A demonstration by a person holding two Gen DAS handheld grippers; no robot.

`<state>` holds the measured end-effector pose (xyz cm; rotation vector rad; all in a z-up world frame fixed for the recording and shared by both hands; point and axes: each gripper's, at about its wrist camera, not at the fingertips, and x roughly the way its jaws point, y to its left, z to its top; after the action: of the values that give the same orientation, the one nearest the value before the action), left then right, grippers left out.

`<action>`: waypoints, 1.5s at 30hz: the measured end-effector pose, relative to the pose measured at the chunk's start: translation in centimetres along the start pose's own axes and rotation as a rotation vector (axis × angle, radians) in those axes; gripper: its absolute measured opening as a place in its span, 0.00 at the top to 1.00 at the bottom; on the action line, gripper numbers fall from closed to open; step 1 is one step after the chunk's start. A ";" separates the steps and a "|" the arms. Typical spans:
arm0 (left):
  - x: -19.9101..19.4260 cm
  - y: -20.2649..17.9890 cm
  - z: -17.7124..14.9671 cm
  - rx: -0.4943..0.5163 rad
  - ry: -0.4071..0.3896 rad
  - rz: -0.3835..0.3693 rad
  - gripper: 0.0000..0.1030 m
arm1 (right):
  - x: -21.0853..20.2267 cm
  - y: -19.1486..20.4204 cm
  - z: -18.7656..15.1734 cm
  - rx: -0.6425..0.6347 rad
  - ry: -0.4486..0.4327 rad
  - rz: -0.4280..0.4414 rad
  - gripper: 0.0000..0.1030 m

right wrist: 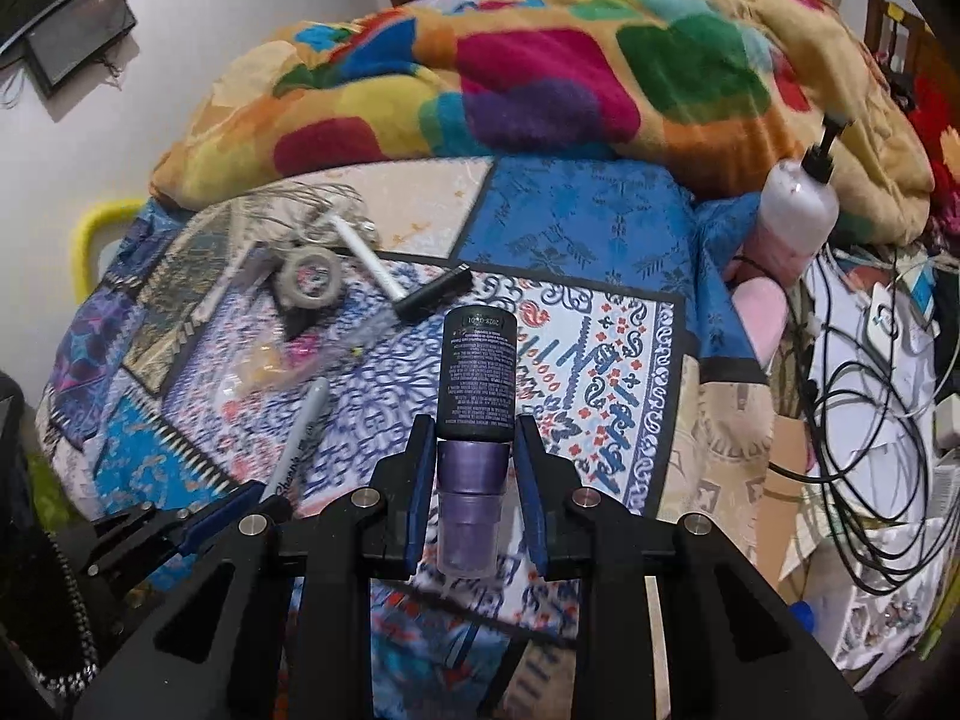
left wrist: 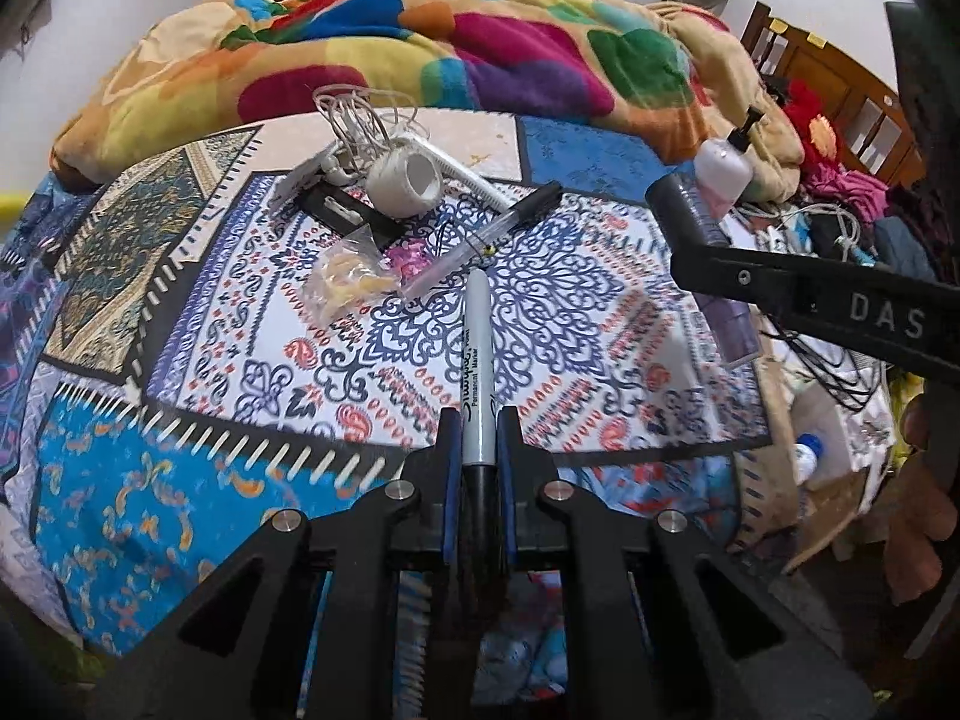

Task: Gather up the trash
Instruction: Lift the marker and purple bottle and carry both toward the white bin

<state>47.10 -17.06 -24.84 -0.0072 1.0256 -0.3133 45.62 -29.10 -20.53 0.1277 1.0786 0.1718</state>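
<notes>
Patterned bedsheet point(left wrist: 540, 276), cylindrical marker point(left wrist: 479, 360)

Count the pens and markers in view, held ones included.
2. The Sharpie marker is clamped in the left hand-held gripper; a clear pen with a black cap lies on the patterned bedspread ahead. Clutter may hide more.

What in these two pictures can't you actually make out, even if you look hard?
- Marker, left wrist view: its capped end is hidden between the left gripper fingers.
- Dark bottle, right wrist view: label print too small and blurred to read; its purple end sits behind the right gripper fingers.
- Clear bag, right wrist view: blurred, contents unclear.
- Pump bottle, left wrist view: lower part hidden by the right gripper's finger.
</notes>
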 end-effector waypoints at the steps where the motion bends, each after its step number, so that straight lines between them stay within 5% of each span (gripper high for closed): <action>1: -0.9 0.0 -0.1 -0.007 -0.008 -0.001 0.90 | -0.7 0.4 -0.1 -0.012 -0.010 0.002 0.77; 13: -11.3 1.3 -1.2 -0.087 -0.130 0.017 0.90 | -9.1 5.5 -1.4 -0.115 -0.126 0.058 0.77; 25: -20.9 5.5 -7.2 -0.181 -0.227 0.100 0.90 | -14.2 12.7 -5.2 -0.247 -0.162 0.129 0.77; 35: -27.5 11.7 -13.8 -0.308 -0.279 0.212 0.90 | -15.1 21.0 -9.2 -0.388 -0.129 0.230 0.77; 45: -30.3 18.7 -21.8 -0.511 -0.241 0.334 0.90 | -13.1 29.7 -13.4 -0.548 -0.029 0.339 0.77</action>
<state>18.97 11.72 -13.67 -0.3247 0.8272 0.2542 25.50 -2.43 -9.93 -0.1823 0.9416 0.7603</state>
